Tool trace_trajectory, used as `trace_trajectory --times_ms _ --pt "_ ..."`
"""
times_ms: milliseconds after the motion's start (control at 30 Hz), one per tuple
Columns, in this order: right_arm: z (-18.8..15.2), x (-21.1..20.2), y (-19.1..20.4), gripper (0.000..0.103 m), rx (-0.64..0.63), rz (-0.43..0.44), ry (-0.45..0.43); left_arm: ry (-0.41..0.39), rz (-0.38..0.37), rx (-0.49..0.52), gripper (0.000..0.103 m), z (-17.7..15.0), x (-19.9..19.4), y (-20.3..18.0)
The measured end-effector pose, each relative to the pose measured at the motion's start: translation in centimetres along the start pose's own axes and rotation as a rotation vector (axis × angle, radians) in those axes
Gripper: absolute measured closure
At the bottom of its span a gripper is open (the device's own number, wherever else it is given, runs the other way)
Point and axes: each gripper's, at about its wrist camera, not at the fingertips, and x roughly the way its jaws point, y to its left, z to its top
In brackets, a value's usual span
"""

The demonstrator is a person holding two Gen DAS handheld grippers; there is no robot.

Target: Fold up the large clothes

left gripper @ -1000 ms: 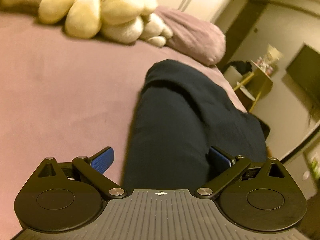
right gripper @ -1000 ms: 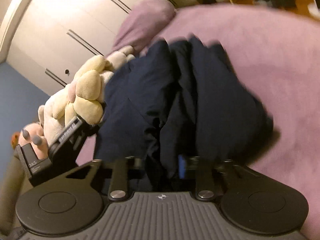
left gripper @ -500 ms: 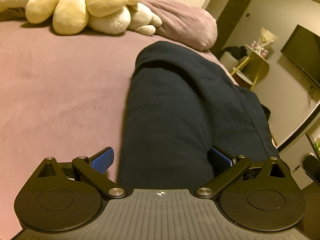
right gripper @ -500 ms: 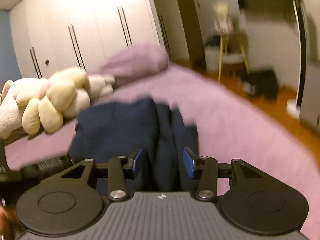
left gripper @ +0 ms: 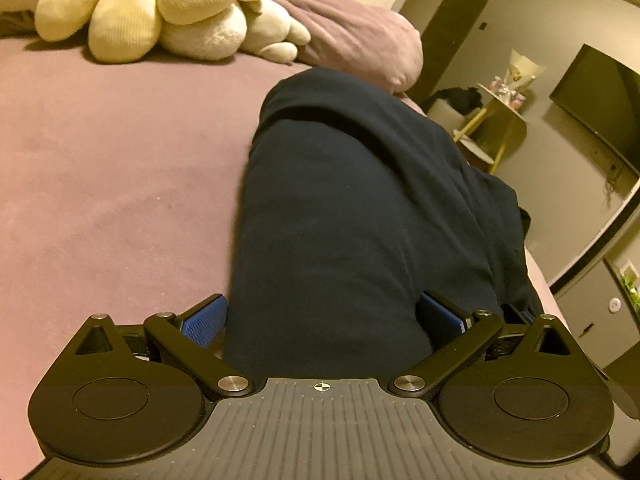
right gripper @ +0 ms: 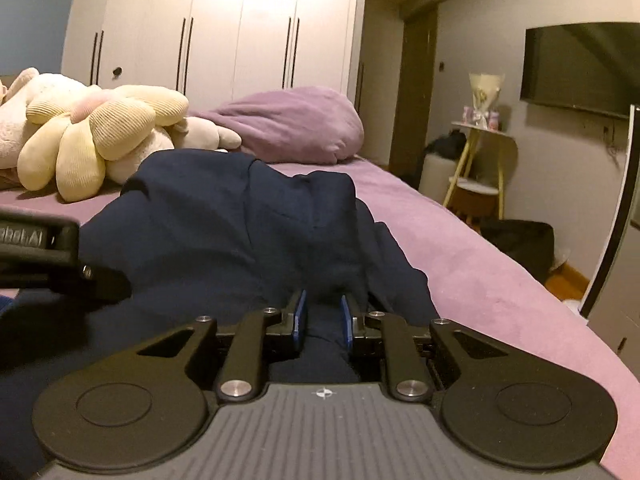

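A dark navy garment (left gripper: pixel 352 208) lies folded in a long thick band on the purple bed (left gripper: pixel 112 184). My left gripper (left gripper: pixel 320 316) is open wide, its blue pads on either side of the garment's near end. In the right wrist view the same garment (right gripper: pixel 224 224) lies bunched ahead. My right gripper (right gripper: pixel 323 316) has its pads close together with a fold of the navy cloth between them. The left gripper's body (right gripper: pixel 44 256) shows at the left edge of that view.
Cream plush toys (left gripper: pixel 160 8) and a purple pillow (left gripper: pixel 360 36) lie at the head of the bed. White wardrobes (right gripper: pixel 224 28) stand behind. A yellow side table (right gripper: pixel 480 160) and a wall TV (right gripper: pixel 580 68) are to the right, past the bed's edge.
The left gripper has moved forward over the garment's near end. The right gripper swung level, its pads opened briefly, then closed in on a fold of the cloth.
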Motion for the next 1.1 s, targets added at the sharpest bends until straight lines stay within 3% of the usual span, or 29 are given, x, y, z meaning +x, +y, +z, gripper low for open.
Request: trace_trajectory --times_ms 233,333,400,433,467,567,667,733,833,900,967,1100 --pt "0.4 0.4 -0.8 0.086 0.043 0.039 0.023 0.042 -0.016 -0.027 0.0 1.0 -0.5 0.4" --pt "1.9 -0.4 -2.5 0.081 0.104 0.116 0.08 0.083 -0.068 -0.093 0.0 2.5 -1.4 1.9" --pt "3.3 -1.3 -4.7 0.062 0.206 0.189 0.126 0.068 -0.096 -0.103 0.0 3.6 -2.3 3.3" --pt "3.8 -1.7 -6.3 0.046 0.276 0.216 0.143 0.058 -0.104 -0.099 0.0 4.2 -2.5 4.1" --pt "4.0 -2.2 -8.0 0.044 0.35 0.238 0.155 0.065 -0.116 -0.1 0.0 4.5 -2.4 4.8" --pt "3.4 -2.1 -13.0 0.044 0.527 0.261 0.221 0.158 -0.185 -0.148 0.0 4.8 -0.6 6.2" --pt "0.9 1.0 -16.3 0.044 0.712 0.381 0.408 0.218 -0.261 -0.256 0.0 4.6 1.6 7.2" --pt "-0.7 2.7 -17.0 0.044 0.797 0.436 0.471 0.249 -0.294 -0.307 0.0 4.5 2.9 7.5" --pt "-2.0 4.9 -17.0 0.044 0.884 0.5 0.51 0.26 -0.313 -0.333 0.002 4.6 4.2 7.3" --pt "-2.2 6.0 -16.7 0.046 0.9 0.515 0.507 0.252 -0.31 -0.325 0.01 4.8 4.2 7.2" --pt "-2.2 6.7 -16.2 0.059 0.898 0.523 0.503 0.248 -0.316 -0.33 0.018 5.0 3.9 7.1" --pt "-1.1 6.9 -14.9 0.068 0.858 0.543 0.501 0.235 -0.347 -0.339 0.031 5.7 2.7 7.7"
